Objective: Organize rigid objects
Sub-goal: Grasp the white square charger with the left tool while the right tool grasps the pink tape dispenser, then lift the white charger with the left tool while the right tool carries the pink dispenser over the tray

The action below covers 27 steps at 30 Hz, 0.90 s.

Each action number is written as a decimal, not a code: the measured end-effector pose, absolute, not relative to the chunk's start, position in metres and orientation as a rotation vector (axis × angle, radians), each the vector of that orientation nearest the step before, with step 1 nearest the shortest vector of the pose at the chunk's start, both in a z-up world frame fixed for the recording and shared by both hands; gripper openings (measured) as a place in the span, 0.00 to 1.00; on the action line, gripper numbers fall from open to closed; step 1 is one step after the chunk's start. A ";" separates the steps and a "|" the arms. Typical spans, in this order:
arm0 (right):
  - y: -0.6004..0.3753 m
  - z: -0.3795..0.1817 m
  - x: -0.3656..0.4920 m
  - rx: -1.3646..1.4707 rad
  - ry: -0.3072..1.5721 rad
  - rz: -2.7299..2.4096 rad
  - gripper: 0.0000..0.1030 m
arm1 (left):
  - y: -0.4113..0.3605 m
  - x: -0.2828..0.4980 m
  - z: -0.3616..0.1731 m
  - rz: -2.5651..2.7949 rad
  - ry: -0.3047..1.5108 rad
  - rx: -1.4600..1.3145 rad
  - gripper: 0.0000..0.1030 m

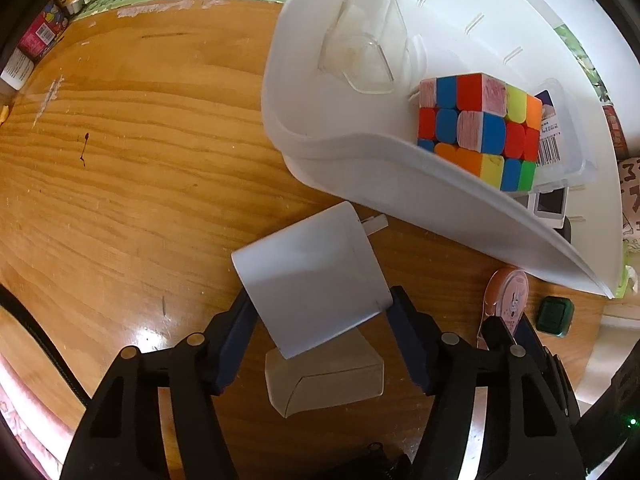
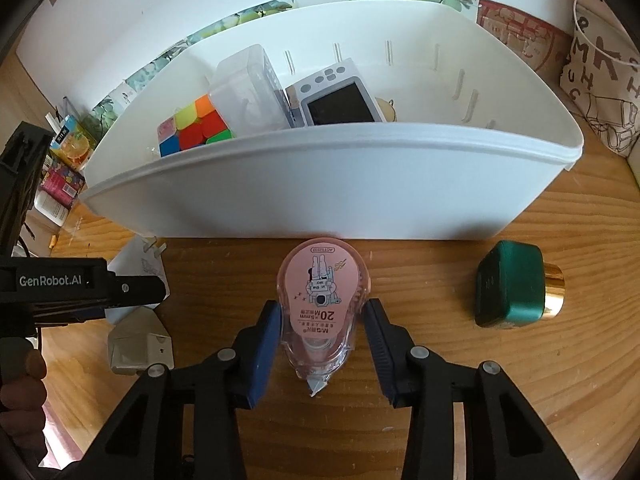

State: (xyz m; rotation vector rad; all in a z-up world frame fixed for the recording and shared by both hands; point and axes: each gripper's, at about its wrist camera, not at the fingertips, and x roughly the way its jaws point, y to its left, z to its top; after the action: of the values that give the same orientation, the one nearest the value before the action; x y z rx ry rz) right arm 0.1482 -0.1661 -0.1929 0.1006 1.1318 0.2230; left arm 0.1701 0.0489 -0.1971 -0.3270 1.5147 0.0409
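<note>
The left gripper (image 1: pixel 320 312) is held low over the bench (image 1: pixel 120 160), its fingers (image 1: pixel 404 320) clamped on a white plug adapter (image 1: pixel 312 276) raised just short of the white bin (image 1: pixel 360 168). The right gripper (image 2: pixel 325 320) is levelled at the bench, its fingers (image 2: pixel 268 332) set apart around a pink correction tape (image 2: pixel 320 304), contact not clear.

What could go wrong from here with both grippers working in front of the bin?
The left gripper holds the white charger tilted, by its lower part only, so it may twist or slip on the way over the bin wall. The right gripper straddles the pink correction tape by its rounded sides; closing could squirt it forward against the bin.
</note>
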 end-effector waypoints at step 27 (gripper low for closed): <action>-0.152 -0.168 0.092 0.015 1.137 0.258 0.41 | 0.114 0.096 -0.153 0.055 1.432 -0.492 0.60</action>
State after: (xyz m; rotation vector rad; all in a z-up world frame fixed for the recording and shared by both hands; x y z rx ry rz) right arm 0.0916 -0.1516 -0.1678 0.0154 1.1371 0.2576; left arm 0.0963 0.1140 -0.1535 -0.4917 1.4316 0.0553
